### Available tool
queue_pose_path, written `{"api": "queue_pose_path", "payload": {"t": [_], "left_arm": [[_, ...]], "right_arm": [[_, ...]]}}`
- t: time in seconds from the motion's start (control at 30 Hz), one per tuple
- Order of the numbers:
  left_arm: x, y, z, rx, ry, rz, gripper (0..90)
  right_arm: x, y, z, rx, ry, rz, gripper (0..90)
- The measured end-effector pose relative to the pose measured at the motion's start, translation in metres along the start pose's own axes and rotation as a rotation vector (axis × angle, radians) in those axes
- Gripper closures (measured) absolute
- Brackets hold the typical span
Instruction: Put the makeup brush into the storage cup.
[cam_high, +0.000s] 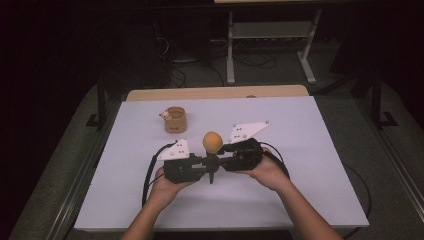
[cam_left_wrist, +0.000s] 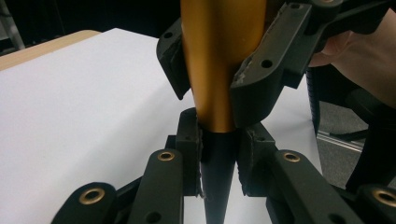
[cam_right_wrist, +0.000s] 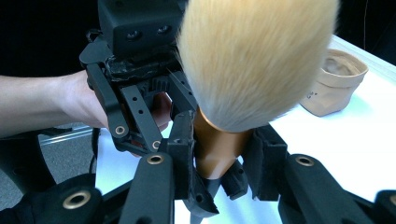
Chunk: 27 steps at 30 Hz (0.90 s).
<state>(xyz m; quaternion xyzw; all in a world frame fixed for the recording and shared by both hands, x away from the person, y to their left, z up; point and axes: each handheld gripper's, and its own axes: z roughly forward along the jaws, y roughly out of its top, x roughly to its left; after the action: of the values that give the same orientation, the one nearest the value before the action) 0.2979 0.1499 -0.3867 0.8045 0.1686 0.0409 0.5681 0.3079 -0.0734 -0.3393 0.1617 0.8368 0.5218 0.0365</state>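
both grippers hold one thing between them: a makeup brush with a round orange bristle head, a golden metal collar and a thin black handle (cam_high: 212, 150). it stands upright, bristles up, above the near middle of the white tabletop (cam_high: 310, 165) and does not touch it.

in the left gripper view the left gripper (cam_left_wrist: 219, 149) has its fingers (cam_left_wrist: 189, 140) clamped on the black handle just under the golden collar. in the right gripper view the right gripper (cam_right_wrist: 219, 158) has its fingers (cam_right_wrist: 184, 140) pressed on the golden collar, right below the bristles.

i judge this is the moment of passing the brush from one gripper to the other, or of steadying it. the next move probably needs one gripper to let go slowly while the other keeps a firm grip, because the handle is narrow and could slip.

the small tan paper cup (cam_high: 175, 120) stands well apart, to the far left. around the grippers there is open room on all sides, and the tabletop edges are not near.
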Motion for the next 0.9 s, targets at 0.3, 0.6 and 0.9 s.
{"api": "queue_pose_path", "payload": {"t": [0.3, 0.6, 0.9], "left_arm": [[-0.0012, 0.0007, -0.0005, 0.000, 0.015, -0.005, 73.9], [-0.0025, 0.0013, -0.0005, -0.009, 0.026, -0.004, 74.3], [-0.0012, 0.0012, -0.0053, -0.028, 0.046, -0.023, 74.3]], "right_arm": [[0.0000, 0.0001, -0.0005, -0.003, -0.002, -0.003, 65.4], [0.0005, 0.0001, -0.0013, -0.009, -0.008, -0.007, 64.3], [-0.0017, -0.0003, -0.0044, -0.033, -0.012, 0.015, 43.1]]}}
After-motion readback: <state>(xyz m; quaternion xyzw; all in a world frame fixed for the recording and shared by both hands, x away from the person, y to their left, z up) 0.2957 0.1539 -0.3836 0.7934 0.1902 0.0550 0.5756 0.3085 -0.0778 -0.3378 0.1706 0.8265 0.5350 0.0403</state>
